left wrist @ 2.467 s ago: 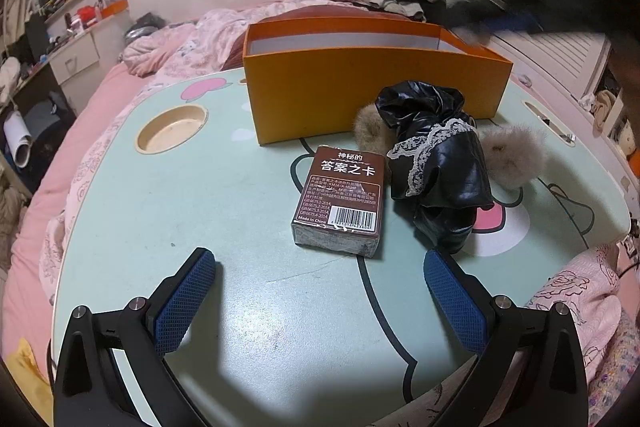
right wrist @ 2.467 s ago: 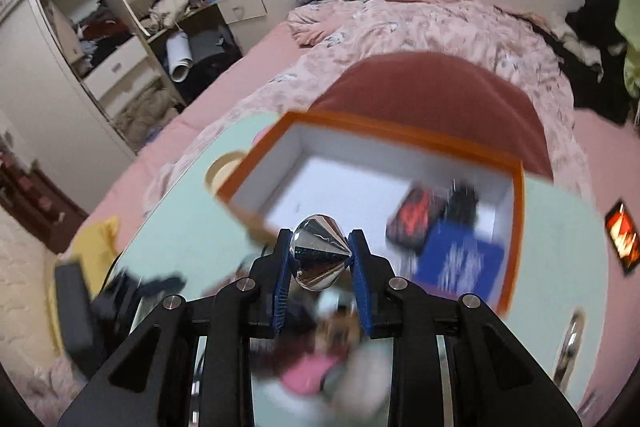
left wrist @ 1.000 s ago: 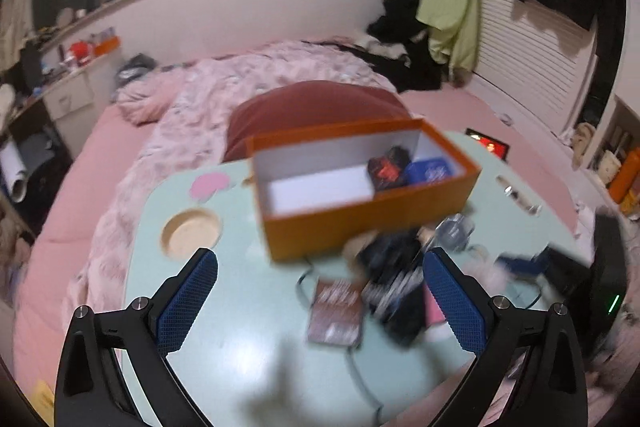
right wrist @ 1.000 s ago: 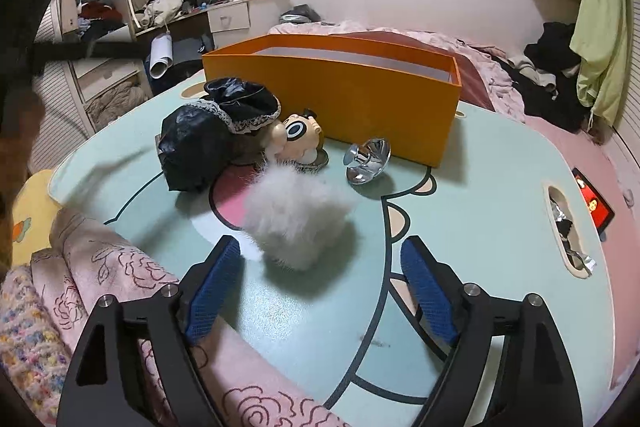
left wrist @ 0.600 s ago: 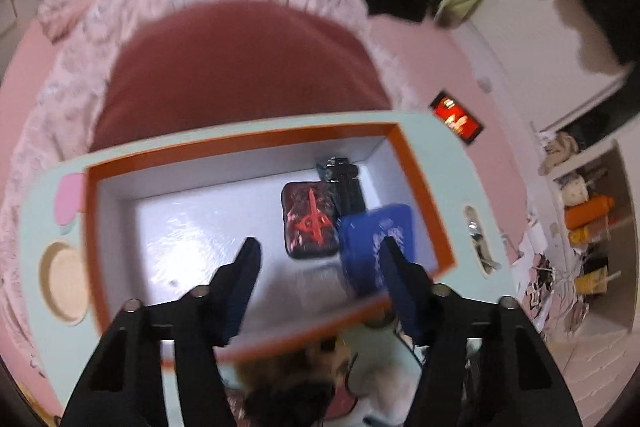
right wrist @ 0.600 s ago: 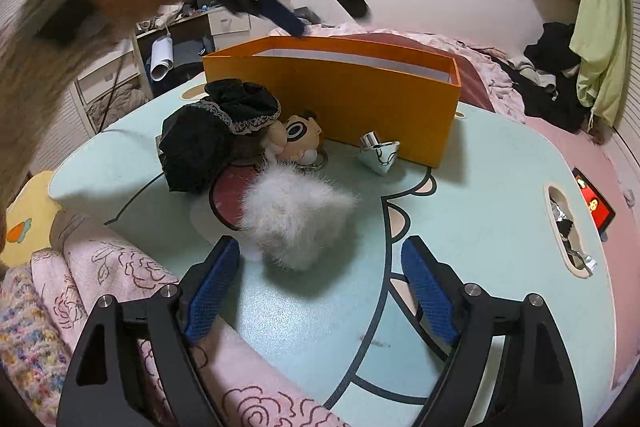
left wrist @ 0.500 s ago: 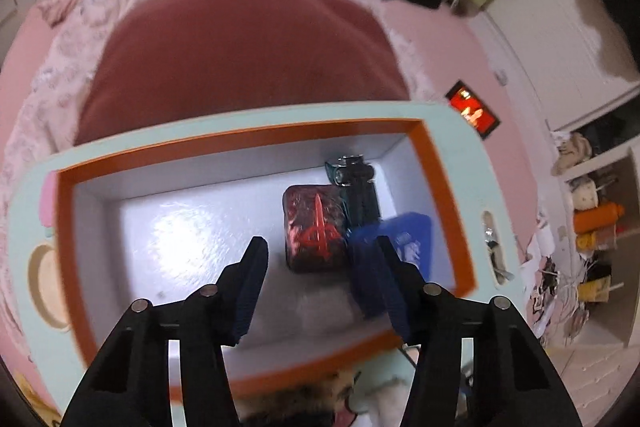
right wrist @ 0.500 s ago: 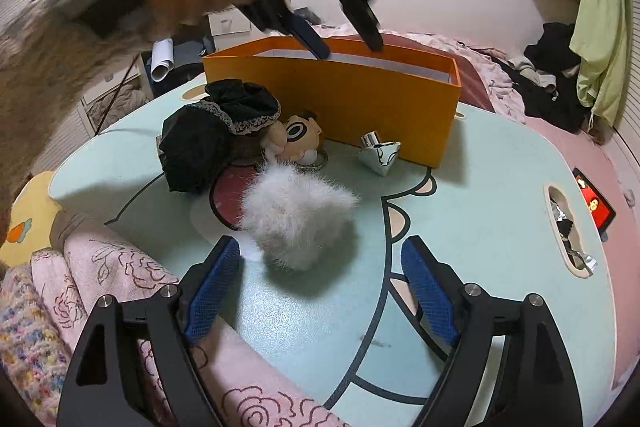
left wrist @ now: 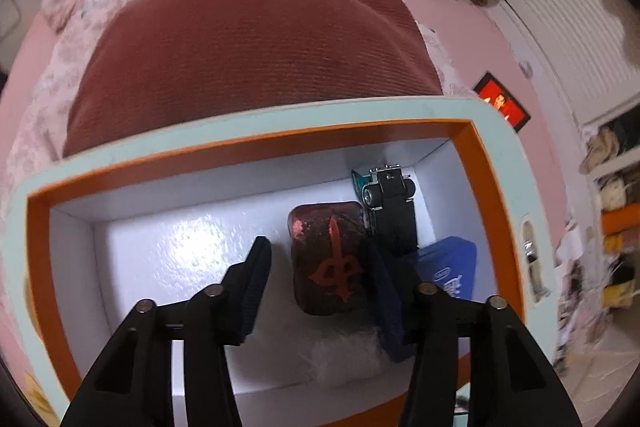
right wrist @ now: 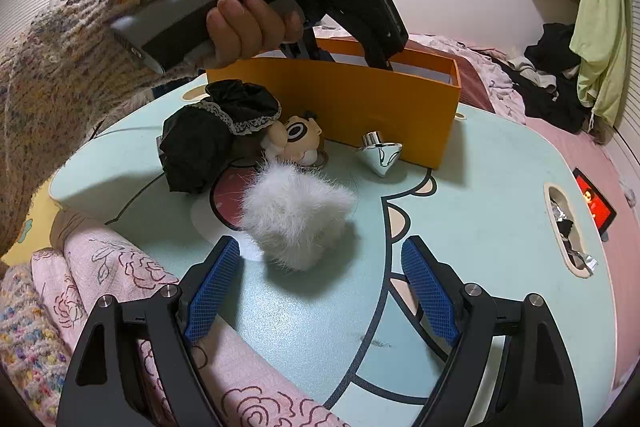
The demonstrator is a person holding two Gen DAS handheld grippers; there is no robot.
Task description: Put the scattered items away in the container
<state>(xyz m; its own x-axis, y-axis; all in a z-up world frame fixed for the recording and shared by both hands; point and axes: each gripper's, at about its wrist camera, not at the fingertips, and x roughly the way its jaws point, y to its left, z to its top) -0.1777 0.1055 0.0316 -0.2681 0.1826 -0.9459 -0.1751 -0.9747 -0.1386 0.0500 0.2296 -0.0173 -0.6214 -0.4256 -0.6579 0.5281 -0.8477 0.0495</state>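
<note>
The orange box (left wrist: 256,143) with a white inside stands at the table's far side; it also shows in the right wrist view (right wrist: 384,107). Inside lie a dark card box with a red emblem (left wrist: 328,255), a black toy car (left wrist: 390,203) and a blue box (left wrist: 450,273). My left gripper (left wrist: 320,287) is open, its fingers reaching down into the box around the dark card box. A white fluffy blur (left wrist: 346,355) lies under it. My right gripper (right wrist: 320,283) is open and empty, low over the table, just before a white fur pompom (right wrist: 296,215). A silver spinning top (right wrist: 380,151) and a black-dressed doll (right wrist: 224,139) lie by the box.
The mint table (right wrist: 480,227) has a slot with foil scraps (right wrist: 568,227) at the right. A pink floral quilt (right wrist: 120,287) covers the near edge. A maroon cushion (left wrist: 248,47) lies behind the box. A lit phone (right wrist: 596,203) lies on the bed.
My left gripper rose from the table, swung over the orange box and has dipped into it, its fingers now closer together. My right gripper let the silver top go beside the box and stayed low.
</note>
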